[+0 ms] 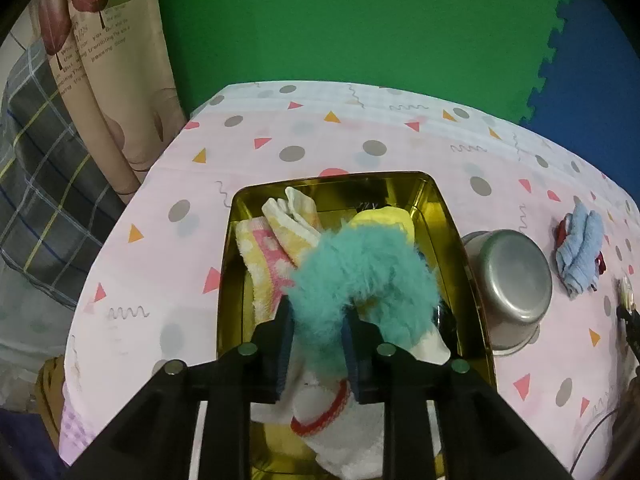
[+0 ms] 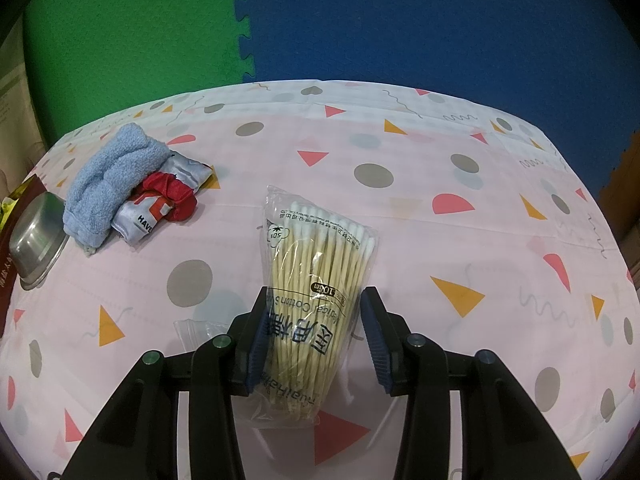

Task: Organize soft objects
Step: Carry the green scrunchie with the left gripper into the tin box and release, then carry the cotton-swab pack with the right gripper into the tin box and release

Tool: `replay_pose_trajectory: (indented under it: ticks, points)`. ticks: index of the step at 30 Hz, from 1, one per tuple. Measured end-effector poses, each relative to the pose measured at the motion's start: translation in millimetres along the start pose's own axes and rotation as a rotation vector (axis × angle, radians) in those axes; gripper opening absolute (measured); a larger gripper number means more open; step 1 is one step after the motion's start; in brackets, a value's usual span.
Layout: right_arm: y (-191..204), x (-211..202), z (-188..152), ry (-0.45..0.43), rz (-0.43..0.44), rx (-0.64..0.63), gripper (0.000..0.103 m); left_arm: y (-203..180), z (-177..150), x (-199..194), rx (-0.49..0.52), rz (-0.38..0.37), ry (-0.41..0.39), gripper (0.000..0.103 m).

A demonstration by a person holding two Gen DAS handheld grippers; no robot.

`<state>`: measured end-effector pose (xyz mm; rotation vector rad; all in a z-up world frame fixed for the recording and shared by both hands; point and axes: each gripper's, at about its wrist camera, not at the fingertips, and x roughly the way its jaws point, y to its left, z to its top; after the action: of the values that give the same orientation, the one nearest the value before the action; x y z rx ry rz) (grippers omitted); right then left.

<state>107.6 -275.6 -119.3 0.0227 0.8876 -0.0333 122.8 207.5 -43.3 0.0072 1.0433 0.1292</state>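
Swab bag (image 2: 316,300): "Medical Cotton Swab", "50", "10cm". Silver packet (image 2: 160,200): "HAVE".

1. a bench (image 2: 400,208) is covered by a pink patterned cloth.
2. green foam mat (image 1: 340,20) is joined to blue foam mat (image 2: 440,20) behind it.
3. a printed beige curtain (image 1: 104,72) is seen leftward.
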Motion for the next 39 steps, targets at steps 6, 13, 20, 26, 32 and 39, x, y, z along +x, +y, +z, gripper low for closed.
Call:
replay_pose_trajectory:
  ticks: [6,13,20,26,32,39]
  points:
    - [0,0,0,0.000,-0.001,-0.001,0.041,-3,-3,-13,0.015,-0.023,-0.012,0.038]
    - [0,0,0,0.000,0.000,-0.001,0.041,1,-12,-31,0.000,-0.011,-0.052,0.038]
    - [-1,0,1,0.002,-0.002,-0.005,0.042,10,-30,-41,-0.002,0.043,-0.098,0.038]
    - [1,0,2,0.006,-0.016,-0.004,0.042,24,-43,-38,-0.033,0.053,-0.109,0.038]
    - [8,-1,4,0.022,-0.051,0.012,0.035,40,-51,-35,-0.068,0.062,-0.124,0.038]
    - [20,-5,6,0.036,-0.096,0.009,0.027,54,-61,-36,-0.074,0.109,-0.160,0.038]
